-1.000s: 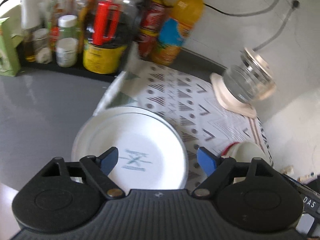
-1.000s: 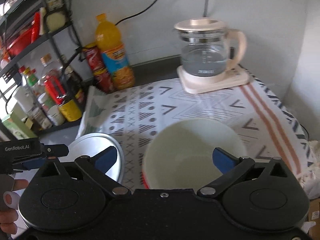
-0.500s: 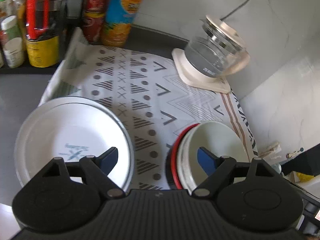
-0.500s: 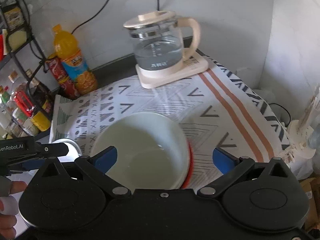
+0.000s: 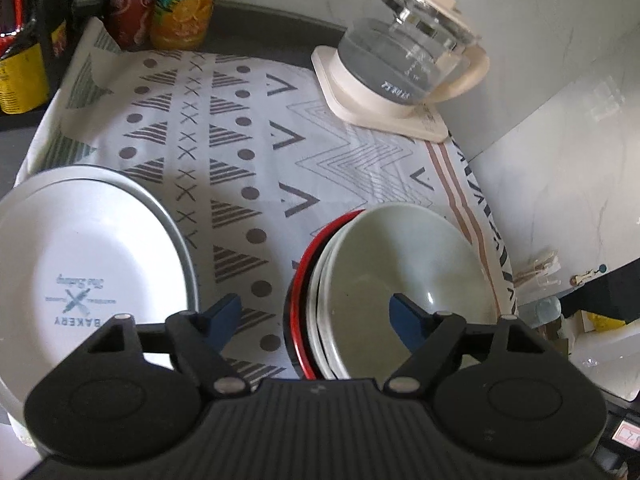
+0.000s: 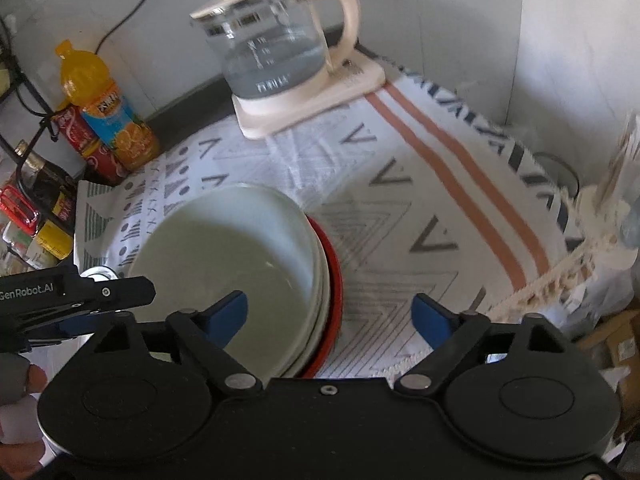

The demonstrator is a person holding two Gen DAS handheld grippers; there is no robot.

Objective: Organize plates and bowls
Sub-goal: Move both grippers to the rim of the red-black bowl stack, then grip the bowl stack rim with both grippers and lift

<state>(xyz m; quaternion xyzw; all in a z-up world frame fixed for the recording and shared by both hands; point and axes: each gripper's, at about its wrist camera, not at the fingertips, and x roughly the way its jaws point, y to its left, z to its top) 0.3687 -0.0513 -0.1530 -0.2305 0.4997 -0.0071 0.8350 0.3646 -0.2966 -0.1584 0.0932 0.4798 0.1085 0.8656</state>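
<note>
In the left wrist view, one stack of bowls sits on the patterned cloth: a pale green one on top, at least two white rims under it and a red-rimmed one at the bottom. One white plate lies to its left on a metal tray. The left gripper hovers over the stack's left rim, fingers spread wide and holding nothing. A glass kettle and two bottles stand behind.

In the right wrist view, the same stack lies low and left. The right gripper hangs above its right rim, fingers spread and empty. The left gripper juts in beside the stack.
</note>
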